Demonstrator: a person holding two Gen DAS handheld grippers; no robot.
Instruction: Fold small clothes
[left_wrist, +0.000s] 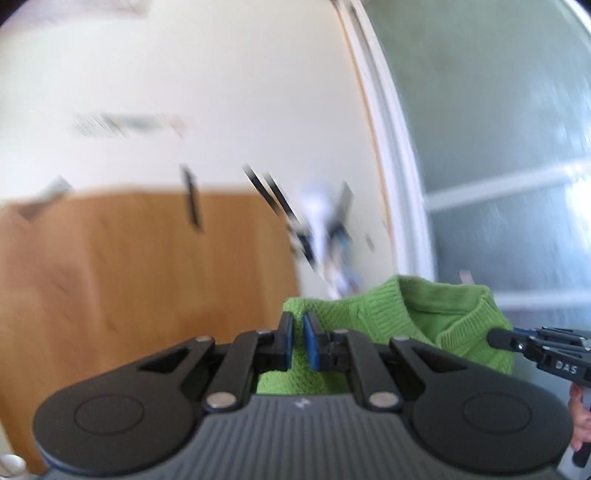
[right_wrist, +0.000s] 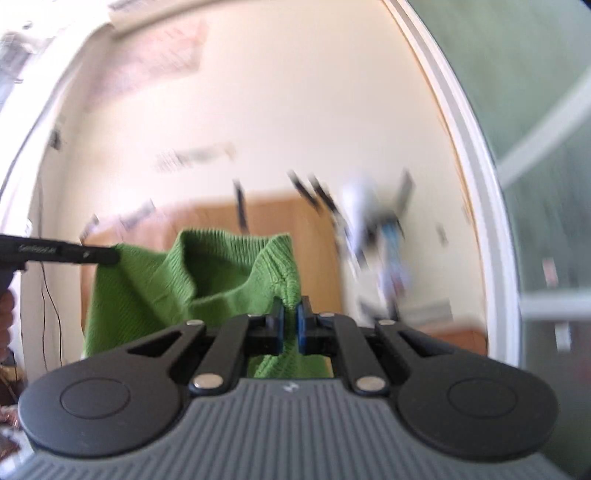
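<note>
A small green knitted sweater (left_wrist: 388, 314) hangs in the air between both grippers, its ribbed neckline (right_wrist: 221, 266) open and facing the cameras. My left gripper (left_wrist: 297, 320) is shut on one shoulder of the sweater. My right gripper (right_wrist: 290, 305) is shut on the other shoulder (right_wrist: 284, 273). The right gripper also shows in the left wrist view (left_wrist: 495, 338) at the sweater's right edge. The left gripper shows in the right wrist view (right_wrist: 110, 255) at the sweater's left edge. The lower part of the sweater is hidden behind the gripper bodies.
A wooden table (left_wrist: 129, 277) lies behind and below, with blurred dark and white objects (left_wrist: 321, 229) at its far end. A cream wall (left_wrist: 221, 92) is behind. A white-framed frosted glass door (left_wrist: 498, 147) stands to the right. The frames are motion-blurred.
</note>
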